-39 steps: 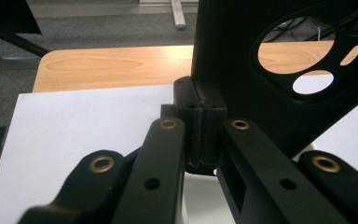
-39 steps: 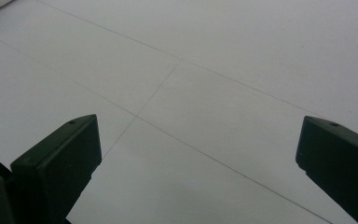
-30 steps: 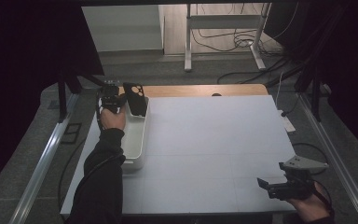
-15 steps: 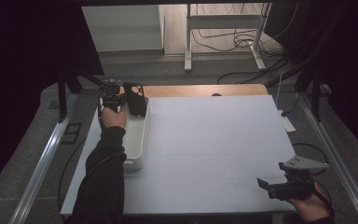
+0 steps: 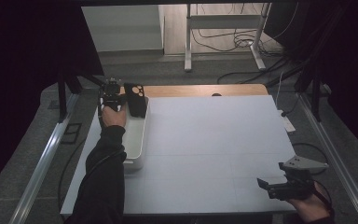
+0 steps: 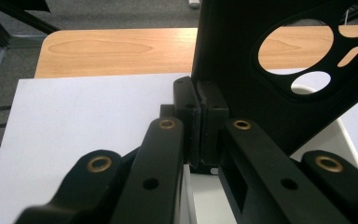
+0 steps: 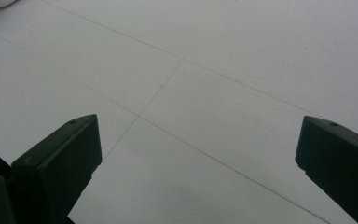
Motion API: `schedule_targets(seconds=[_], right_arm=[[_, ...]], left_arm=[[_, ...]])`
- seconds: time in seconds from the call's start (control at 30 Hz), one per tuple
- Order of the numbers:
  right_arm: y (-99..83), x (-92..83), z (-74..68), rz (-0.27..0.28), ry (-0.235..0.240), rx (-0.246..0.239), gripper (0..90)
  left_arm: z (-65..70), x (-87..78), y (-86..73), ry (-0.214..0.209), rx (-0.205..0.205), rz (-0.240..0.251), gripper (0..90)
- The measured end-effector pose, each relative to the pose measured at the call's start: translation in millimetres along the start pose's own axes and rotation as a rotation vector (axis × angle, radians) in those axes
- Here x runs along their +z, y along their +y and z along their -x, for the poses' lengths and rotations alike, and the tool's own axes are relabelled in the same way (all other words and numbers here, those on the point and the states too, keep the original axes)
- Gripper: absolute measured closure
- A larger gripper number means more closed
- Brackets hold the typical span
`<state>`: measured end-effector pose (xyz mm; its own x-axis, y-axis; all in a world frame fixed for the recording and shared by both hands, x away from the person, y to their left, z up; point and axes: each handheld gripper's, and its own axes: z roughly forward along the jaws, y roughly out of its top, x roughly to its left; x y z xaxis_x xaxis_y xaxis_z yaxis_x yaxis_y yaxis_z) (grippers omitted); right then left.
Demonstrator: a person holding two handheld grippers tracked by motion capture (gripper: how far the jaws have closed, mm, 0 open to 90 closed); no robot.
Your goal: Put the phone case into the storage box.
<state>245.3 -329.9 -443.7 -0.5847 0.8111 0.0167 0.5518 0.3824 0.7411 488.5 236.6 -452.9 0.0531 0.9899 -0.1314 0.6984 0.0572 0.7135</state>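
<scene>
Black phone case pinched in my left tool, above the white tray.

I keep the left tool (image 6: 199,135) closed on the lower edge of the phone case (image 5: 135,99), which stands upright over the far end of the white tray (image 5: 139,140). My right tool (image 5: 279,185) is wide open and empty, well apart from the tray, near the front corner of the bench (image 5: 214,140).

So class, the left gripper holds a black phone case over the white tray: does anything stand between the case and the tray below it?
Nothing visible does. The left gripper is shut on the black phone case, directly above the white tray.
</scene>
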Motion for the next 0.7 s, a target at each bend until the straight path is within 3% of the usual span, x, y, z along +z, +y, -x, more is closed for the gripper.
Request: schedule_targets(seconds=[0.4,0.7], right_arm=[[0.0,0.0,0.1,0.000,0.001,0.002,0.2],[0.0,-0.1,0.1,0.001,0.001,0.002,0.1]], left_arm=[[-2.2,1.4,-0.7,-0.021,0.014,0.003,85.6],[-4.8,1.8,-1.7,-0.028,0.000,0.016,81.5]])
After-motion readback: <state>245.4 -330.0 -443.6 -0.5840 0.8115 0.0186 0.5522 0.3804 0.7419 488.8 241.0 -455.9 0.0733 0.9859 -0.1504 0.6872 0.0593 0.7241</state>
